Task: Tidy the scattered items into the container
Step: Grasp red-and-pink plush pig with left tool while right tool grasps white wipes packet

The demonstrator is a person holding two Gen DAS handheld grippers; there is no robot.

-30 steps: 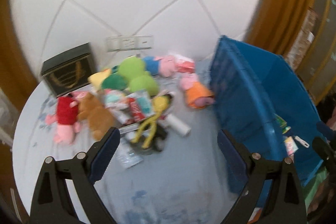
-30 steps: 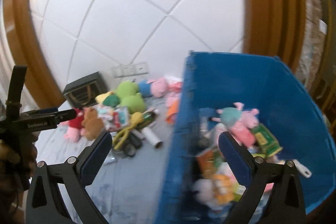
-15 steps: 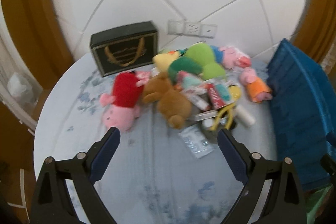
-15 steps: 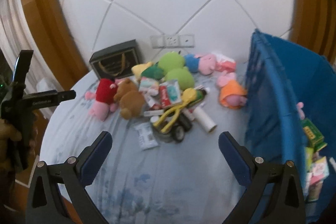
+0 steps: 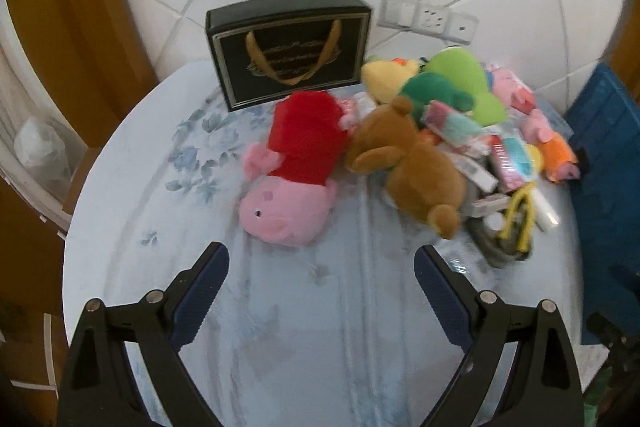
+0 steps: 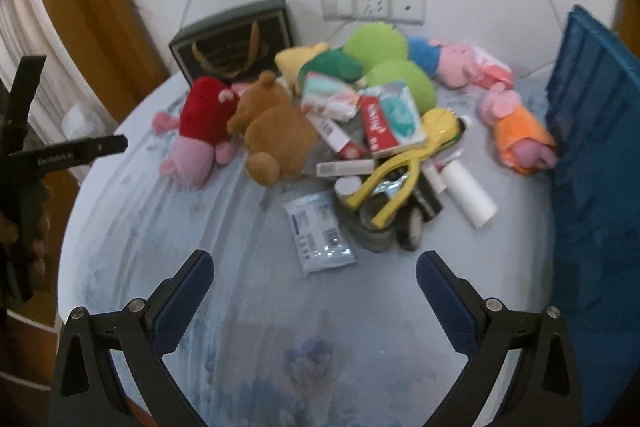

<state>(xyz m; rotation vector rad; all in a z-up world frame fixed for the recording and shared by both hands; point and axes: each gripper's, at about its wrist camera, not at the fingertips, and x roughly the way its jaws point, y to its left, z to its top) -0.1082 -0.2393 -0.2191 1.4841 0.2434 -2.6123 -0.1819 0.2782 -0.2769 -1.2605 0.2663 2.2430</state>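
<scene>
A heap of toys and packets lies on the round table (image 5: 132,195). Nearest my left gripper (image 5: 320,267) is a pink pig plush in a red dress (image 5: 296,167), with a brown bear plush (image 5: 412,167) beside it; the gripper is open and empty just short of them. My right gripper (image 6: 314,273) is open and empty, close in front of a flat pale packet (image 6: 320,231) and yellow tongs (image 6: 404,167). An orange-dressed pig plush (image 6: 516,135) leans by the blue crate (image 6: 592,131) on the right. Green plush toys (image 6: 396,67) sit behind.
A black gift box with gold handles (image 5: 288,47) stands at the back against the white padded wall. A white tube (image 6: 468,191), dark tape rolls (image 6: 412,223) and red-and-teal packets (image 6: 388,119) lie mid-heap. The left hand-held gripper (image 6: 60,155) shows at the right view's left edge.
Both grippers swung left away from the blue crate and dropped toward the table. The heap now looms larger; the crate's inside has left view. Both grippers stayed open.
</scene>
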